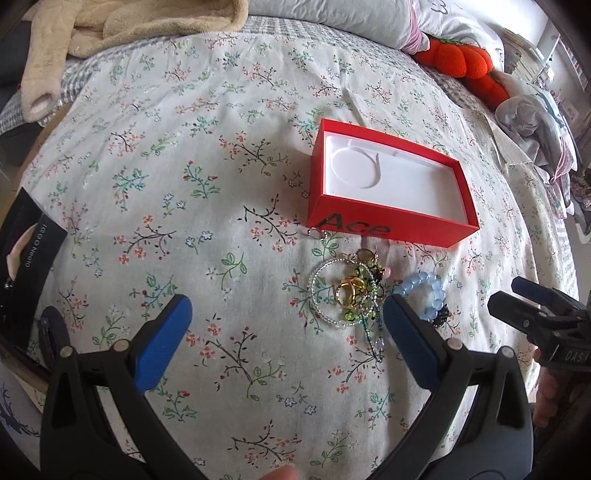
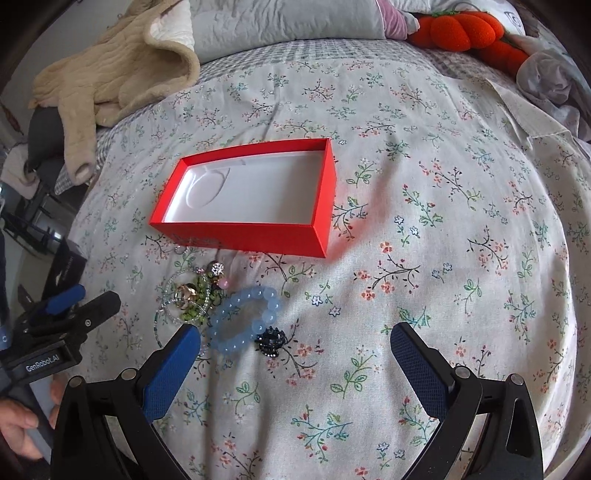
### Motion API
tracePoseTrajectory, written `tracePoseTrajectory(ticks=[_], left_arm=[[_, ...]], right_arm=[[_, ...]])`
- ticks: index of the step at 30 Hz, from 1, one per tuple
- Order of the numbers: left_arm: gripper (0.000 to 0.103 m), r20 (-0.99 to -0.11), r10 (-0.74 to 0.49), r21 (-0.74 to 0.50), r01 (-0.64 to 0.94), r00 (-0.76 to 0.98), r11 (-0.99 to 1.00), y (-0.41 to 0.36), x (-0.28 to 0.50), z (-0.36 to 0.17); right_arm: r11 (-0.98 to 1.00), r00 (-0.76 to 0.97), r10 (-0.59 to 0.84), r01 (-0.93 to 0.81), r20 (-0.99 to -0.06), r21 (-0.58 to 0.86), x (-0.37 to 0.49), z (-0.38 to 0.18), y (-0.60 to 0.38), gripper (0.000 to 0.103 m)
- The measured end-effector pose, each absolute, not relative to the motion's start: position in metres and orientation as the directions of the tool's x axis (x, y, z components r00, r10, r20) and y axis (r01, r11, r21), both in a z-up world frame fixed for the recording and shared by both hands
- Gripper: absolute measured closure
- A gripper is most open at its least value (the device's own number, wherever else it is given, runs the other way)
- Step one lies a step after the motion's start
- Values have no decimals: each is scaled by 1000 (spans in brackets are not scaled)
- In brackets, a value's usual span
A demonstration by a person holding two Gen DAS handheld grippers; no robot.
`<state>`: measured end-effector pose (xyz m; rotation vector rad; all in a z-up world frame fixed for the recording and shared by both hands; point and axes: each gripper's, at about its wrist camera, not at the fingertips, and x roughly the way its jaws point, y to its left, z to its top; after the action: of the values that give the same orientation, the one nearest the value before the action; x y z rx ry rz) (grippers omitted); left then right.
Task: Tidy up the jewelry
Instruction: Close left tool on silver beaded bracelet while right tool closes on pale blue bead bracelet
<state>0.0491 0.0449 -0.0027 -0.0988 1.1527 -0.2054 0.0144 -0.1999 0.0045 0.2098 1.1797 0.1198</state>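
**Nothing boxed yet**

Still, your jewelry pile point(image 1: 351, 295) lies on the bed point(image 1: 221, 184) just ahead of the left tongs point(image 1: 288, 314); the red box point(image 1: 388, 221) beyond sits empty. Both left and right tongs point(image 2: 295, 343) are spread, holding nothing.

Bedsheet point(image 1: 184, 184): white ground, small floral sprigs in pink, green and blue with dark stems. Box point(image 1: 373, 225): red outside, white lining, dark "Ace" lettering on one side. Beaded bracelet point(image 2: 243, 317): translucent pale blue. Rings point(image 1: 349, 290): gold. Beaded hoop point(image 1: 325, 291): clear and silvery. Bead cluster point(image 2: 194, 312): green. Small ornament point(image 2: 271, 341): black. Plush toy point(image 2: 461, 29): orange. Blanket point(image 2: 118, 66): beige. Left gripper point(image 1: 286, 310) and right gripper point(image 2: 295, 338): black frames, blue pads.
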Motion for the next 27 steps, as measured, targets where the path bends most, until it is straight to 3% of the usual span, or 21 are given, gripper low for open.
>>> tracePoseTrajectory(ticks=[5, 8, 10, 13, 15, 19, 20, 27], left_arm=[[11, -894, -302, -281, 111, 330, 953, 47, 66, -20], [33, -887, -351, -336, 101, 299, 936, 47, 74, -30], [49, -885, -376, -364, 95, 274, 927, 46, 77, -37], [60, -889, -378, -365, 100, 257, 926, 41, 80, -44], [65, -891, -380, -366, 104, 248, 925, 38, 81, -48], [66, -898, -381, -370, 94, 217, 924, 37, 85, -56], [67, -898, -384, -373, 88, 217, 923, 38, 86, -57], [89, -899, -370, -360, 88, 232, 929, 34, 87, -61]], right_arm=[[958, 350, 264, 10, -899, 285, 35, -5, -199, 1], [952, 318, 287, 11, -904, 306, 43, -19, -197, 6], [945, 285, 307, 16, -908, 325, 49, -31, -196, 14], [942, 245, 319, 26, -916, 335, 57, -47, -195, 28], [935, 232, 334, 38, -914, 352, 61, -56, -197, 41], [927, 227, 353, 45, -908, 372, 64, -62, -199, 45], [926, 228, 357, 38, -906, 375, 64, -60, -198, 50], [939, 239, 336, -18, -911, 342, 59, -60, -186, 75]])
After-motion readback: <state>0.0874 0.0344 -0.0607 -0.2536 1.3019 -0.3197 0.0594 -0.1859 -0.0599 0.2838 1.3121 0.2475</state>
